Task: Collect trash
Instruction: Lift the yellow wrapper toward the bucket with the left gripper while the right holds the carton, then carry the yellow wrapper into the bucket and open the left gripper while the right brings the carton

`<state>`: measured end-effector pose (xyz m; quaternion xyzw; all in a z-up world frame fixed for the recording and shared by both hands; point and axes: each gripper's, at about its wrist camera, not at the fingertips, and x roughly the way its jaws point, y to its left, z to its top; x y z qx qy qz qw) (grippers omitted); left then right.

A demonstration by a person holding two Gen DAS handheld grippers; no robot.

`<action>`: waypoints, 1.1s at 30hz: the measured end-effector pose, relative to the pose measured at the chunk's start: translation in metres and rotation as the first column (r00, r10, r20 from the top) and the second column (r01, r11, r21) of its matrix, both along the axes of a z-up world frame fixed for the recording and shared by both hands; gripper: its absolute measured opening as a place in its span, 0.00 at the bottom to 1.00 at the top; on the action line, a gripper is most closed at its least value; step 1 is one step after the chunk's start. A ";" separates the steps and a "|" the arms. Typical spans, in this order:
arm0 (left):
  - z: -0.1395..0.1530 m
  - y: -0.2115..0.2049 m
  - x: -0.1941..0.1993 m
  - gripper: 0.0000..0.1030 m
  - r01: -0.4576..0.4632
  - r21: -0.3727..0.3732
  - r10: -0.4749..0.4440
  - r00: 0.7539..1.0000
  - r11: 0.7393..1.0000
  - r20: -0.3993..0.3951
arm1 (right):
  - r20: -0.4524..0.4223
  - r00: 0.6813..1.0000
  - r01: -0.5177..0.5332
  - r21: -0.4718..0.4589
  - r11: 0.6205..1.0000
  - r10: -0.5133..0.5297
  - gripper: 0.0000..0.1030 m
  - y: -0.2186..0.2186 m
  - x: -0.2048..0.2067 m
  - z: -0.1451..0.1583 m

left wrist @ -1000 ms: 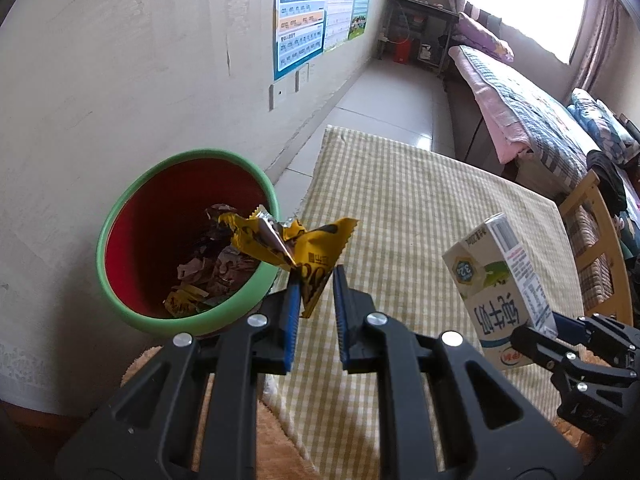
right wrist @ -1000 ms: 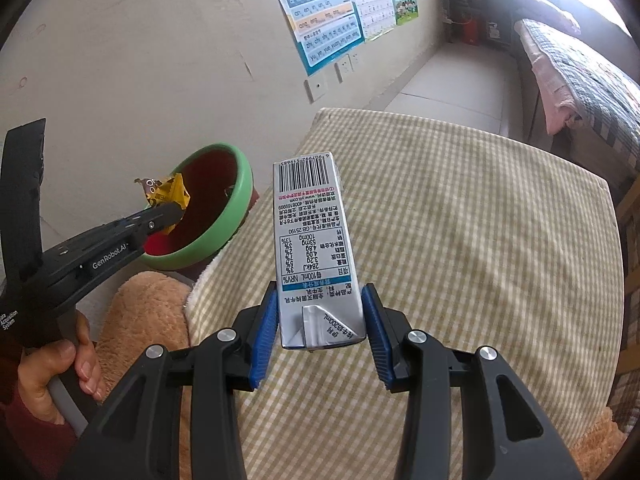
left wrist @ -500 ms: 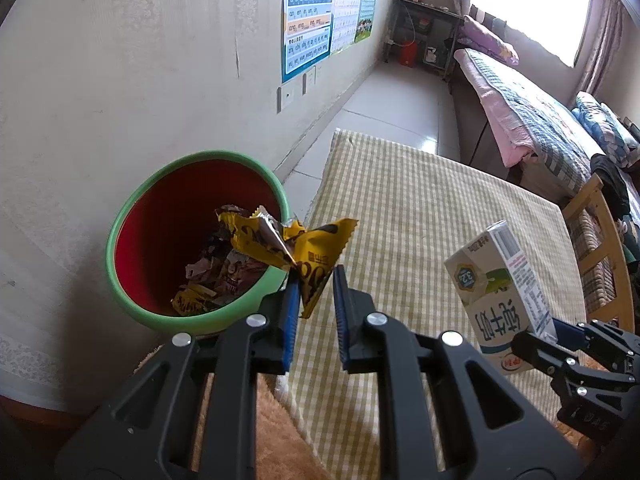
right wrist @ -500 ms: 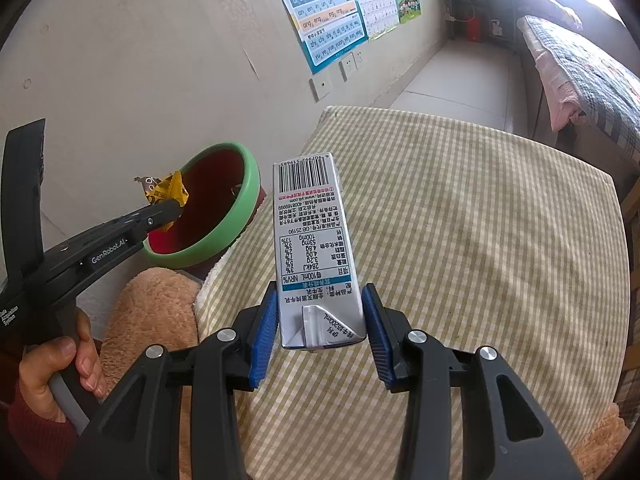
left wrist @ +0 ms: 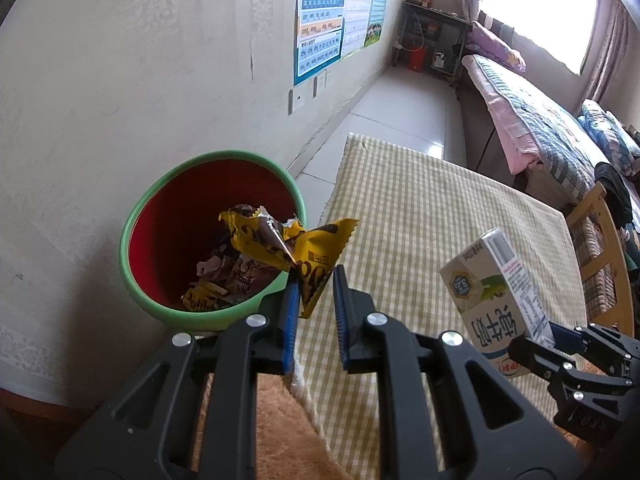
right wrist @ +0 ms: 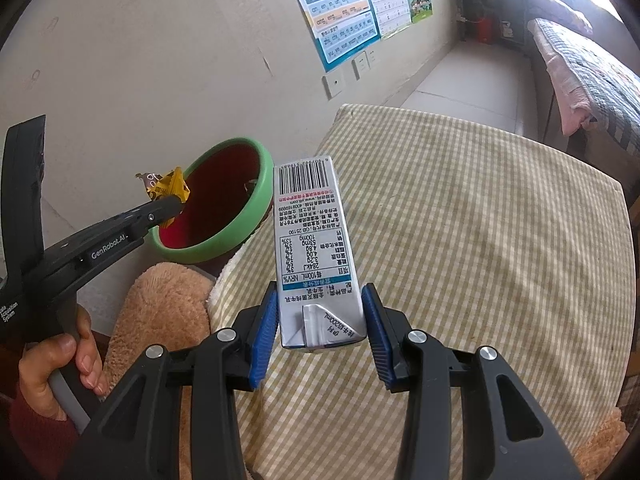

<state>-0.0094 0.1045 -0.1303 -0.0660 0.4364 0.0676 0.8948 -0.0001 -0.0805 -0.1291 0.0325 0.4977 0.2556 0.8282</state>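
The left gripper [left wrist: 314, 276] pinches a yellow wrapper [left wrist: 296, 244] at its corner, above the near rim of the bin [left wrist: 136, 216]; let go here, the light, crinkly foil may catch the rim or flutter onto the fuzzy rug [right wrist: 160, 304]. The right gripper [right wrist: 320, 320] clamps the base of a slick, boxy carton [right wrist: 312, 248] over the checked tablecloth [right wrist: 480, 240]; held so low, it may tip or slide out.

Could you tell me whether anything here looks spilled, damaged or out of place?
Nothing stands out: the yellow wrapper and milk carton are each held in a hand-held gripper, and the bin stands upright with its trash inside.
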 end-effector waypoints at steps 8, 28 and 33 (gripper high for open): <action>0.001 0.000 -0.001 0.15 0.001 -0.003 -0.001 1.000 1.000 0.002 | 0.001 1.000 -0.004 -0.001 1.000 0.004 0.37 -0.001 -0.003 0.001; 0.015 -0.008 -0.008 0.15 0.031 0.053 -0.034 0.999 0.998 0.043 | 0.038 0.999 0.006 -0.019 1.000 -0.005 0.37 -0.002 -0.006 0.012; 0.017 0.003 -0.005 0.15 0.020 0.057 -0.023 0.998 0.998 0.054 | 0.053 0.998 -0.020 -0.038 0.999 0.022 0.37 0.013 0.003 0.017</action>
